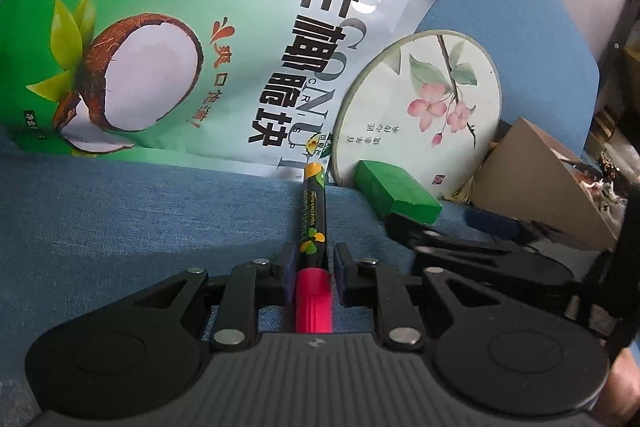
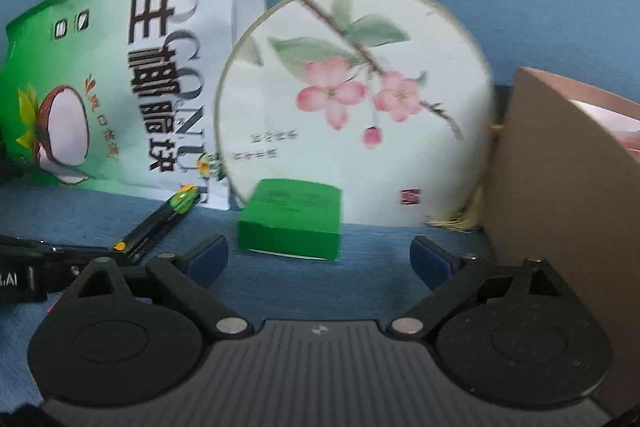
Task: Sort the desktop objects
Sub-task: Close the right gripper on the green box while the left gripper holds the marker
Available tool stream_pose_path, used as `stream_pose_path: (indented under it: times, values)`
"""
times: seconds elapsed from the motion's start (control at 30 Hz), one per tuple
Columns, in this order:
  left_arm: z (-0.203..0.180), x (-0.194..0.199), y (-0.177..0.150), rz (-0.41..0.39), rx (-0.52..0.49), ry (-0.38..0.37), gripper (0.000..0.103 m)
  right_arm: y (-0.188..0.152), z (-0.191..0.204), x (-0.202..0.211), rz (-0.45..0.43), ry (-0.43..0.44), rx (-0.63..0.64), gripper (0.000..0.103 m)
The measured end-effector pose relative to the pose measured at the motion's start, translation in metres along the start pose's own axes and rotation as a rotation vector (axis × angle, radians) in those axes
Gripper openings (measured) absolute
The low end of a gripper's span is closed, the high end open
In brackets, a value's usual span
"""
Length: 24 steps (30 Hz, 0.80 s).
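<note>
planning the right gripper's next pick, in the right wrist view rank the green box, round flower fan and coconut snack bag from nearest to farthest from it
1. green box: straight ahead of the open right gripper, on the blue cloth.
2. round flower fan: upright, just behind the box.
3. coconut snack bag: far left, beside the fan.

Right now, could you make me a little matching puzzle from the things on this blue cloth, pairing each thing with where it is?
Things:
1. black marker with pink cap
2. small green box
3. round flower-painted fan
4. green coconut snack bag

Places:
A. propped upright behind the small green box
B. lying flat in front of the fan
C. between the fingers of the left hand-held gripper
D. leaning at the far left, beside the fan

Pairs: 1-C, 2-B, 3-A, 4-D
</note>
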<state>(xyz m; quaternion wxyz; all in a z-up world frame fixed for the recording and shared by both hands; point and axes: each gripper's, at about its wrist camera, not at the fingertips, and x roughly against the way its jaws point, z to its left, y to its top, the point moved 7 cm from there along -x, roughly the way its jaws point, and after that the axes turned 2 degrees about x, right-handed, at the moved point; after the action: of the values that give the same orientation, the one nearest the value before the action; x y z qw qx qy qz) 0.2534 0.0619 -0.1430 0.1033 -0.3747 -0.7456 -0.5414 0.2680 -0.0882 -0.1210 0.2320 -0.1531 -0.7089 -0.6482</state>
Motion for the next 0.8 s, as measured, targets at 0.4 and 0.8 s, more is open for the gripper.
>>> stream_pose_path:
  times: [0.4, 0.8]
  values:
    - [-0.018, -0.003, -0.004, -0.001, -0.060, -0.033, 0.039, 0.017, 0.000, -0.049, 0.061, 0.047, -0.044, 0.060]
    - [-0.041, 0.008, -0.034, 0.039, -0.156, 0.010, 0.018, -0.031, -0.008, 0.035, 0.122, 0.132, 0.029, 0.059]
